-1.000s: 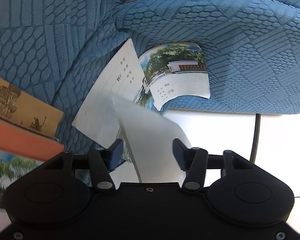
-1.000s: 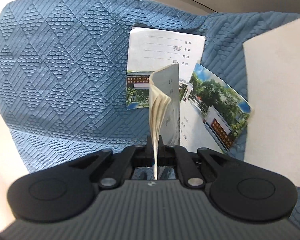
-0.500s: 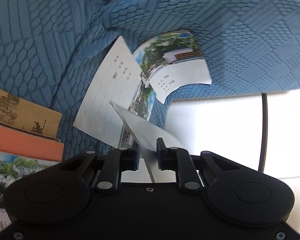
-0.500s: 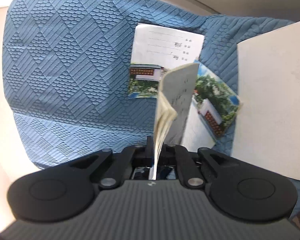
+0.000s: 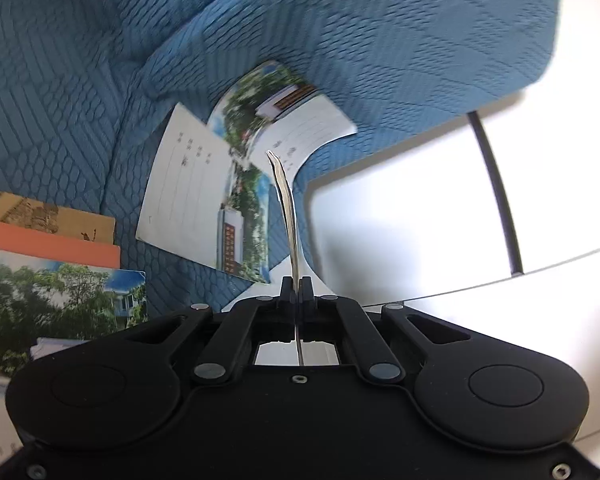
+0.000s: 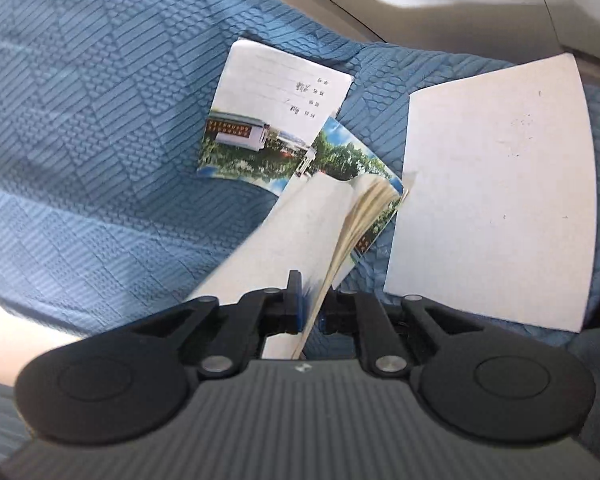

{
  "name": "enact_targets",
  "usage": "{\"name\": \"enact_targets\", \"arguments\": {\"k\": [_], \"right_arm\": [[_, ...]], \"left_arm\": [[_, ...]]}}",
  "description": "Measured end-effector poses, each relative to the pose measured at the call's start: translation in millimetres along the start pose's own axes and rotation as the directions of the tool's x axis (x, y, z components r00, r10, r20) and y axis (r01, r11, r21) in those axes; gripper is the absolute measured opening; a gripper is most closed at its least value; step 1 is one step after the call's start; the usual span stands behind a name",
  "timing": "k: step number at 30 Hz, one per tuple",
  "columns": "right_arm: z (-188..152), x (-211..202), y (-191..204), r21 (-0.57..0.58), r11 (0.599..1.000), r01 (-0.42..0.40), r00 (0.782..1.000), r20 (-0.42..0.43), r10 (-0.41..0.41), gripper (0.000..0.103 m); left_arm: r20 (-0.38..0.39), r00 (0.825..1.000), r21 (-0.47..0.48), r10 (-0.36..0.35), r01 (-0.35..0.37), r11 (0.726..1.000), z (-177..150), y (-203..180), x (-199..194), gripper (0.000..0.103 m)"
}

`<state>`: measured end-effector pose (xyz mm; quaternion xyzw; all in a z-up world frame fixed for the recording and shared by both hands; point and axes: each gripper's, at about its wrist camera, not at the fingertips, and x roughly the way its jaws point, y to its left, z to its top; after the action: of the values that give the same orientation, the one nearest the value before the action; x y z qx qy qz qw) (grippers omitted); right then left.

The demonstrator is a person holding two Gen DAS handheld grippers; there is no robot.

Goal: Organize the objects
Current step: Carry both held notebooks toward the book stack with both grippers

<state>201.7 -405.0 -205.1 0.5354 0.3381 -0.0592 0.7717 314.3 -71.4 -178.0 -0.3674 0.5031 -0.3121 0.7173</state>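
Whereas a second earlier the left gripper (image 5: 297, 286) stood spread around a white sheet, its fingers have just been closing and now pinch a thin booklet (image 5: 288, 208) edge-on at frame centre. That booklet rises upright from the pads, its far corner reaching the middle of the left wrist view. Behind it, two notebooks with photo covers (image 5: 204, 184) lie overlapping on the blue textured cover (image 5: 100, 60), now sitting lower and more central than before. At lower left a stack of books (image 5: 48, 240) with an orange edge remains in view.

On the right wrist view, the right gripper (image 6: 312, 304) has just been opening slightly; the fingers (image 6: 294, 300) stand a little apart with a booklet of yellowed pages (image 6: 320, 220) between them. Whether the pads still press on it cannot be told. Earlier that booklet stood upright; now it leans to the upper right, pages fanned, over one of the notebooks. A white board (image 6: 496, 200) lies at right on the blue cover, larger in frame than before.
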Motion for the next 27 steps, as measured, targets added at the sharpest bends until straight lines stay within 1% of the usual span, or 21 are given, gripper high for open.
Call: {"name": "enact_targets", "arguments": {"k": [4, 9, 17, 21, 24, 27], "right_arm": [[-3.4, -11.8, 23.3, -0.054, 0.998, -0.012, 1.0, -0.004, 0.012, 0.011], [-7.0, -31.2, 62.7, -0.155, 0.987, -0.044, 0.999, -0.004, 0.044, 0.01], [-11.8, -46.1, 117.5, -0.212, 0.968, -0.131, 0.991, -0.051, 0.123, 0.01], [-17.7, -50.4, 144.1, -0.247, 0.956, -0.161, 0.986, -0.077, 0.146, 0.011], [-18.8, -53.9, 161.6, -0.253, 0.945, -0.206, 0.977, -0.097, 0.187, 0.011], [-24.5, -54.2, 175.8, -0.268, 0.935, -0.231, 0.971, -0.129, 0.203, 0.011]], "left_arm": [[0.044, 0.999, 0.053, -0.003, 0.001, 0.999, -9.0, -20.7, -30.0, 0.0], [0.092, 0.996, 0.096, -0.011, 0.002, 0.995, -14.1, -45.5, -68.2, 0.0], [0.185, 0.983, 0.124, -0.019, -0.005, 0.992, -11.2, -77.7, -132.5, 0.001], [0.213, 0.977, 0.128, -0.017, -0.011, 0.992, -4.6, -89.3, -159.7, 0.002], [0.246, 0.969, 0.138, -0.02, -0.015, 0.99, -4.9, -96.1, -180.1, 0.003], [0.273, 0.961, 0.13, -0.029, -0.007, 0.991, -11.2, -95.5, -199.4, 0.003]]}}
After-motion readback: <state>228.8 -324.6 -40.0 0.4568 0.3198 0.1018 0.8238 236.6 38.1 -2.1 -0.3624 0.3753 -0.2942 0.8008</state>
